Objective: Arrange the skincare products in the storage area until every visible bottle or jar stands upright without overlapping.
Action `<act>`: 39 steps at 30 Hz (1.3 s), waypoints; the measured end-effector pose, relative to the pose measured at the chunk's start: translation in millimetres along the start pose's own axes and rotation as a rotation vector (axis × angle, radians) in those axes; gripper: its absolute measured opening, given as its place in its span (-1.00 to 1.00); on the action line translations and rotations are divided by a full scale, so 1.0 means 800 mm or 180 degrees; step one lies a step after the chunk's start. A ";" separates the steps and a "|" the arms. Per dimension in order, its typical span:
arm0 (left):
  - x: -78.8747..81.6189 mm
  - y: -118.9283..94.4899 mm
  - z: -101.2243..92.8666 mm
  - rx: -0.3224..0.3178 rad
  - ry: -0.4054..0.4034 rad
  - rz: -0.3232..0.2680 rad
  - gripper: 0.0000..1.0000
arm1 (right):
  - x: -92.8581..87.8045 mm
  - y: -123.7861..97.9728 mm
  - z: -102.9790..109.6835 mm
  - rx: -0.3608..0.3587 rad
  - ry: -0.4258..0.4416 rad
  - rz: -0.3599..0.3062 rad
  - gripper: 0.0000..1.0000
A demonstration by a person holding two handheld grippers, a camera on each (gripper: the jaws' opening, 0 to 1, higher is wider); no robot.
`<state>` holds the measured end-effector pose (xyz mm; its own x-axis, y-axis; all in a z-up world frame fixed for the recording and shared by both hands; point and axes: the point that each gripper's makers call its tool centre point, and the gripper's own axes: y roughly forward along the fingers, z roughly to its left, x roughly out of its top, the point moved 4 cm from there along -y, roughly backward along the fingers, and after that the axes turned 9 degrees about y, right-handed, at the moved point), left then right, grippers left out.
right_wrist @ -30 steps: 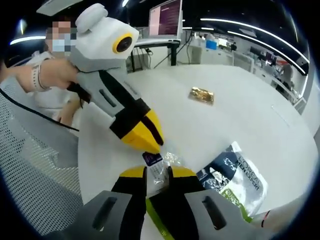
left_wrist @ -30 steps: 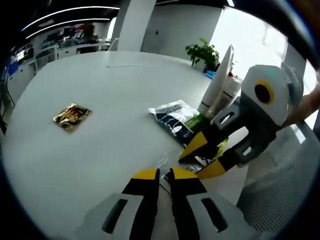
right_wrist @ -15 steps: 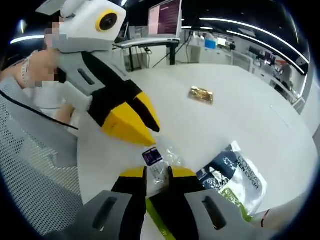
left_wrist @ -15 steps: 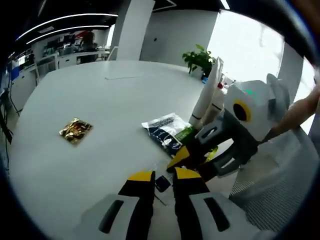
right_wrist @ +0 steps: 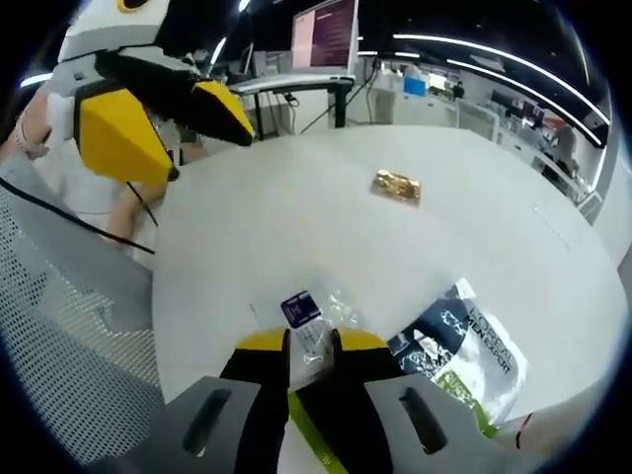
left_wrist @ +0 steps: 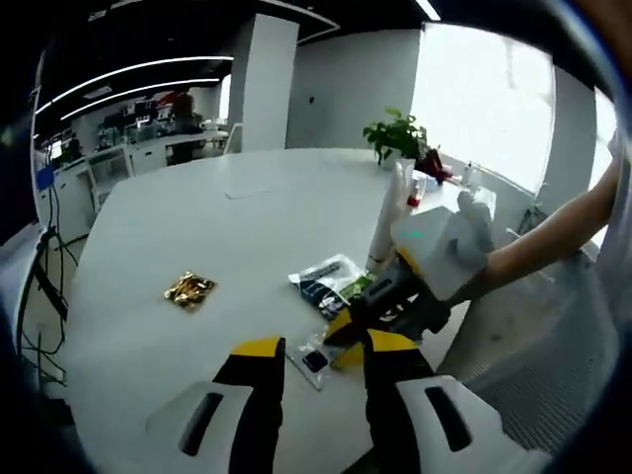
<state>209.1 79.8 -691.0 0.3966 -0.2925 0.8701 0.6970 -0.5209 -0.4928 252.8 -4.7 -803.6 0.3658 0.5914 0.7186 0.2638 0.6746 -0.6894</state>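
Sachet [right_wrist: 308, 318] pinched flat between right hand-held gripper [right_wrist: 308, 344] tips, pinned to tabletop [right_wrist: 326, 207]; left hand-held gripper [left_wrist: 314, 348] spread, empty, above.

Table [right_wrist: 296, 217] smooth matt white; gold sachet [right_wrist: 397, 186] glossy foil; clear sachet [right_wrist: 314, 318] shiny plastic film; white pouch [right_wrist: 464, 351] glossy printed plastic; chair [right_wrist: 69, 375] mesh fabric.

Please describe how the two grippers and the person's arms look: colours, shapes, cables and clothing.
Both grippers share one design: the left gripper and the right gripper have light grey bodies with dark slots, black jaws and yellow wedge-shaped tips. Seen from the left gripper view, the right gripper's rounded housing is white. A black cable runs by the person. The forearm shows no sleeve.
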 end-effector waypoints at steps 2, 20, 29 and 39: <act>0.003 -0.001 -0.001 0.0034 -0.0029 -0.0071 -0.36 | 0.000 0.000 0.000 -0.0004 0.0002 0.0001 -0.65; 0.012 -0.026 -0.028 0.0049 0.0144 -0.0068 -0.10 | 0.052 -0.087 -0.009 -0.0210 -0.0190 -0.0476 -0.49; 0.021 -0.027 -0.034 0.0025 0.0180 -0.0116 -0.07 | 0.077 -0.154 0.008 -0.0306 -0.0231 -0.0849 -0.30; 0.020 -0.032 -0.040 -0.0001 0.0212 -0.0125 -0.01 | 0.073 -0.218 0.015 -0.0544 -0.0127 -0.1064 -0.04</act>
<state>179.0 62.8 -664.3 0.3283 -0.3246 0.8871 0.7111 -0.5332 -0.4582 217.9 -82.3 -640.3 0.2001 0.3699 0.9072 0.5090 0.7519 -0.4189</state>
